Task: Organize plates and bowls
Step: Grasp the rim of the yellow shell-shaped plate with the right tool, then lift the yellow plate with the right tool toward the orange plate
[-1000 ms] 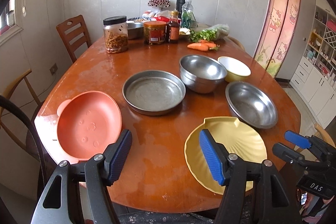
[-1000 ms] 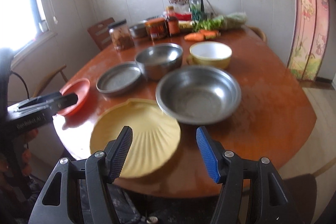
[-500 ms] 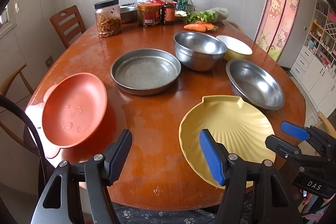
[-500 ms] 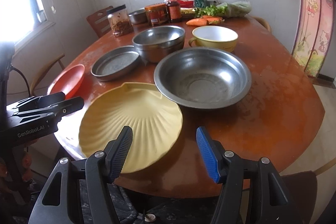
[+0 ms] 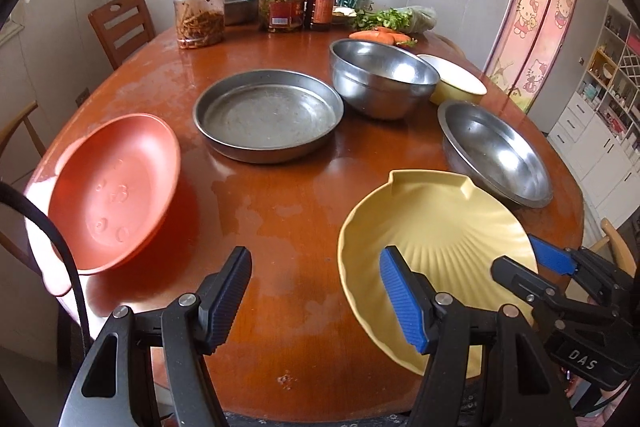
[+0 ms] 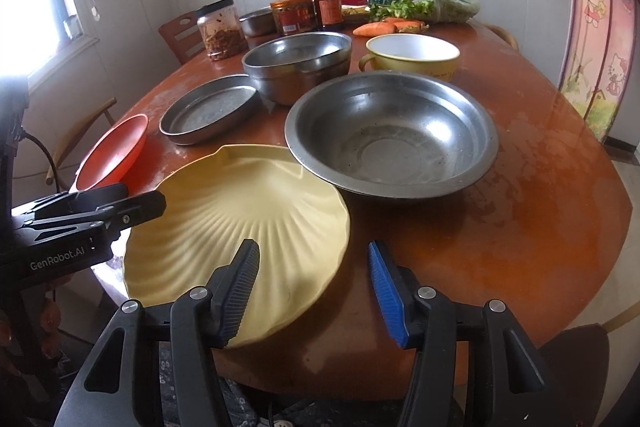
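A yellow shell-shaped plate [image 5: 436, 239] [image 6: 240, 227] lies at the near table edge. An orange plate [image 5: 112, 187] [image 6: 116, 151] sits at the left edge. A flat steel pan [image 5: 268, 113] [image 6: 208, 107], a deep steel bowl [image 5: 380, 79] [image 6: 296, 63], a wide steel bowl [image 5: 496, 151] [image 6: 392, 135] and a yellow handled bowl [image 5: 460, 85] [image 6: 412, 57] stand behind. My left gripper [image 5: 316, 299] is open and empty over the near edge, between the two plates. My right gripper [image 6: 312, 291] is open and empty over the yellow plate's right rim.
The round wooden table [image 5: 280, 211] holds jars [image 5: 199, 11], bottles [image 5: 320, 1], carrots [image 5: 380, 35] and greens at its far end. Wooden chairs [image 5: 120, 23] stand at the left. A pink Hello Kitty panel [image 5: 536, 7] and white shelves are at the right.
Both grippers have moved forward toward the table and lower; the dishes look larger and nearer. Both stay open. No dish has moved.
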### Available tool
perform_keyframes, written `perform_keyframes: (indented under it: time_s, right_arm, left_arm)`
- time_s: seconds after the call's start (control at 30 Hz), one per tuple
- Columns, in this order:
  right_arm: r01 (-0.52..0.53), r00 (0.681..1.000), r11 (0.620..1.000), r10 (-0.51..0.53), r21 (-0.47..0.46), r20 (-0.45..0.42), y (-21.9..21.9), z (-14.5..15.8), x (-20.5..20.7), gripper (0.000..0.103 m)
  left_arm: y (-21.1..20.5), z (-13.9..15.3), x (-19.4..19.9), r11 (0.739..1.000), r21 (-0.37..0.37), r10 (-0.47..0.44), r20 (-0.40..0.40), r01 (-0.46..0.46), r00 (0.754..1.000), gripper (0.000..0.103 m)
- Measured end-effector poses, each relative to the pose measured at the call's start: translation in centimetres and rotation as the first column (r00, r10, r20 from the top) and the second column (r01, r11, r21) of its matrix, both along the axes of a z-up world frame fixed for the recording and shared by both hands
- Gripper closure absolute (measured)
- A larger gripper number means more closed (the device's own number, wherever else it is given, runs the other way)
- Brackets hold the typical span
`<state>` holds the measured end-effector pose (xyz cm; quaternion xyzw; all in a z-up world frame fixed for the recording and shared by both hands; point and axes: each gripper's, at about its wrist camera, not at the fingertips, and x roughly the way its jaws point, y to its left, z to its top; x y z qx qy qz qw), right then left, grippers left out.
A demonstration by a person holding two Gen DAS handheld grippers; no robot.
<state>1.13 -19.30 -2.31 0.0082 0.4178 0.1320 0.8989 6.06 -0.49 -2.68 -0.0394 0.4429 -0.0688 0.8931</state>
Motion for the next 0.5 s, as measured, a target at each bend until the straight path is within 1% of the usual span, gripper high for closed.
perform_keyframes:
  time_s: [0.07, 0.13, 0.2, 0.27, 0.3, 0.37, 0.4, 0.47, 0.5]
  right_arm:
    - [0.000, 1.000, 1.000, 0.000, 0.003, -0.003, 0.1, -0.2, 0.2, 0.052]
    - [-0.009, 1.000, 1.000, 0.009, 0.005, -0.003, 0.3, -0.3, 0.2, 0.060]
    - [-0.018, 1.000, 1.000, 0.018, 0.010, -0.003, 0.3, -0.4, 0.2, 0.063]
    - [-0.024, 1.000, 1.000, 0.024, 0.012, -0.004, 0.4, -0.5, 0.3, 0.064]
    - [-0.023, 1.000, 1.000, 0.024, 0.011, -0.001, 0.4, -0.5, 0.3, 0.066]
    - [-0.027, 1.000, 1.000, 0.027, 0.013, 0.004, 0.4, -0.5, 0.3, 0.072]
    - [-0.028, 1.000, 1.000, 0.028, 0.014, 0.003, 0.4, -0.4, 0.3, 0.074]
    - [-0.036, 0.999, 0.999, 0.036, 0.012, 0.005, 0.5, -0.4, 0.3, 0.075]
    - [-0.040, 0.999, 0.999, 0.040, 0.011, 0.006, 0.6, -0.4, 0.3, 0.075]
  left_arm:
    - [-0.1, -0.4, 0.2, 1.000, -0.010, -0.005, -0.016, 0.005, 1.000, 0.037]
    - [-0.3, -0.7, 0.4, 1.000, 0.003, -0.003, -0.023, 0.003, 1.000, 0.037]
    - [-0.5, -1.0, 0.6, 1.000, 0.010, -0.004, -0.029, 0.005, 1.000, 0.037]
    - [-0.7, -1.2, 0.5, 1.000, 0.011, -0.008, -0.018, 0.008, 1.000, 0.037]
    - [-0.8, -1.3, 0.6, 1.000, 0.009, -0.010, -0.017, 0.010, 1.000, 0.037]
    - [-1.0, -1.3, 0.5, 1.000, 0.009, -0.021, -0.012, 0.021, 1.000, 0.042]
    - [-1.2, -1.3, 0.5, 1.000, 0.012, -0.028, -0.009, 0.029, 1.000, 0.050]
    - [-1.6, -1.3, 0.4, 0.999, 0.023, -0.047, -0.006, 0.047, 0.999, 0.056]
    - [-1.9, -1.3, 0.2, 0.998, 0.032, -0.058, -0.004, 0.058, 0.998, 0.062]
